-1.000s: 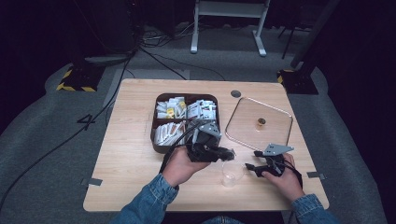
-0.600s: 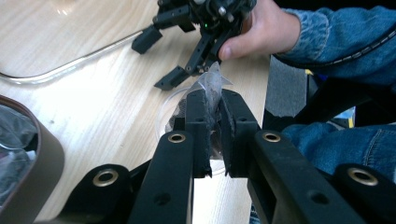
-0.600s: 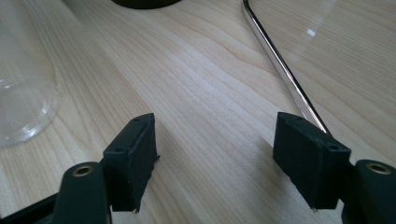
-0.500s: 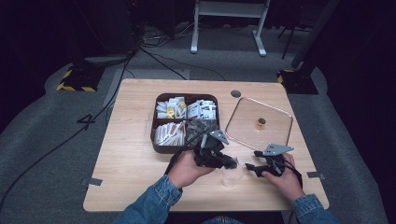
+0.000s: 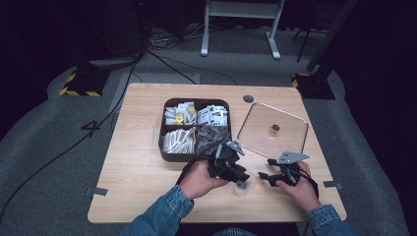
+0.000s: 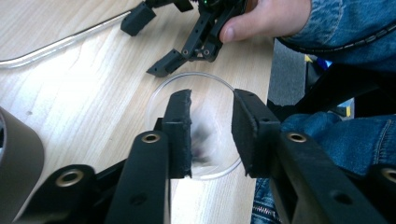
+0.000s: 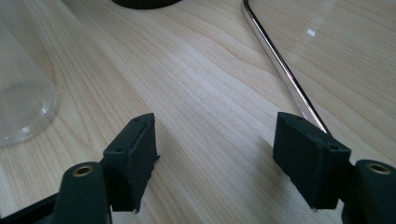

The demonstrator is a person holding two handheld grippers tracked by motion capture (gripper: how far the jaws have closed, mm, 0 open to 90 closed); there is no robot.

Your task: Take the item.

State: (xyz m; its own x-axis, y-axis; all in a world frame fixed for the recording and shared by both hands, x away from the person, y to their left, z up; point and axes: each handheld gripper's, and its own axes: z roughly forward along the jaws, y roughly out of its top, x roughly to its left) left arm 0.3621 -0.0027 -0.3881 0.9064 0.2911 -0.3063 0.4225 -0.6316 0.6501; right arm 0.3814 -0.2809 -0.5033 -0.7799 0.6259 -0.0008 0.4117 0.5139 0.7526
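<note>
Two grippers work near the front edge of the wooden desk [image 5: 133,147]. The left gripper [image 6: 212,128] hangs right over a clear plastic cup [image 5: 243,186] that stands at the near middle of the desk, between the two hands. Its fingers [image 6: 180,126] have just been opening and now stand a little apart above the cup's mouth; something small and dark, blurred, shows between them inside the cup, and I cannot tell whether the pads touch it. The right gripper [image 7: 224,158] rests low over bare wood just to the right of the cup, its fingers spread wide with nothing between them. A clear square lid with a brass knob [image 5: 273,129] lies far right of it. A dark brown compartment tray of sachets [image 5: 195,129] sits beyond the cup, at the desk's middle.
</note>
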